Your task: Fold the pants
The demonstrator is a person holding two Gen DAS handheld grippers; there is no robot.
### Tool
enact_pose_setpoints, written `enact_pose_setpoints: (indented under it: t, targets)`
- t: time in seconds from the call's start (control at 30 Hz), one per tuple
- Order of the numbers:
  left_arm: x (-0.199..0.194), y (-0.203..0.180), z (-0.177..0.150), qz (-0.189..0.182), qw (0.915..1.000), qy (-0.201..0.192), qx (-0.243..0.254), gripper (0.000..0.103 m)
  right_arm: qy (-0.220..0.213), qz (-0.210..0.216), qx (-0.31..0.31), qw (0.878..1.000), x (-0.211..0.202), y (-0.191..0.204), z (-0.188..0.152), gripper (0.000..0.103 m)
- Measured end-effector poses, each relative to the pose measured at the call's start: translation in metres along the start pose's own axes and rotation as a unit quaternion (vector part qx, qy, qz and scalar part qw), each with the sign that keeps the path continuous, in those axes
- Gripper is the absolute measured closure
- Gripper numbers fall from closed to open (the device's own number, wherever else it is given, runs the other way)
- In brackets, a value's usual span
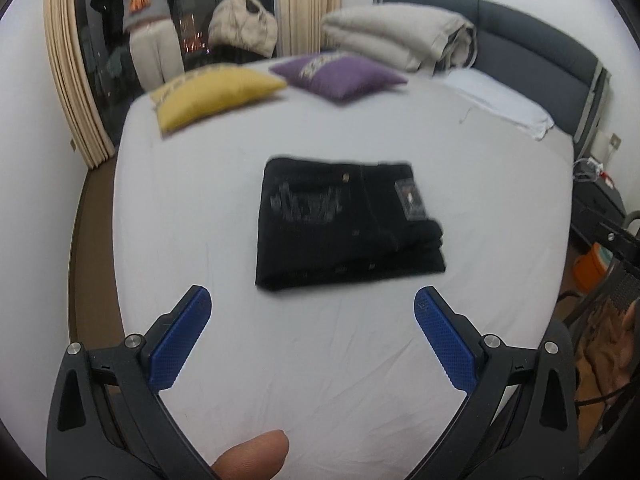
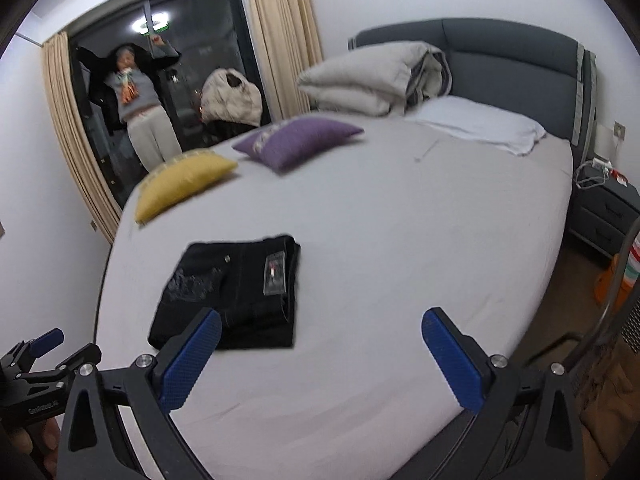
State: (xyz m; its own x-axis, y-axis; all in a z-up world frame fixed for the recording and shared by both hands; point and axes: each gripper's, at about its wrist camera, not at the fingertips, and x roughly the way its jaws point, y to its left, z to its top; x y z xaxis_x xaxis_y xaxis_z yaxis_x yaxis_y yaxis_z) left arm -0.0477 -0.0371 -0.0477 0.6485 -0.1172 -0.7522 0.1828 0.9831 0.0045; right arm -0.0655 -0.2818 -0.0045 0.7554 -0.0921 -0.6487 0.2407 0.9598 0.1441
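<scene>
At the centre of the left wrist frame, the pants [image 1: 348,222] lie folded into a compact black rectangle on the bed [image 1: 480,152], clear of both my grippers. My left gripper [image 1: 312,300] and right gripper [image 2: 322,322] hang wide and empty, which suggests to me the folding is finished.

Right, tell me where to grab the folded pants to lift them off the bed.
Grip the pants at the near edge, where the layers stack thickest. Come in low from the near side with the left tool, which stands open, one finger sliding under against the sheet, so all layers lift together.
</scene>
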Motion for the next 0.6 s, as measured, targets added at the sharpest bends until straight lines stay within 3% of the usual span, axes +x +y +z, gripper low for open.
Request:
enact_pose_setpoints:
  t: [0.23, 0.6]
  targets:
    - [0.043, -0.004, -0.003, -0.018, 0.9991, 0.037, -0.004, 0.0, 0.023, -0.022, 0.009, 0.999, 0.012, -0.005, -0.01, 0.0]
    - [0.054, 0.008, 0.022, -0.001, 0.9994, 0.032, -0.017, 0.0, 0.031, -0.039, -0.009, 0.999, 0.018, 0.0, -0.006, 0.0]
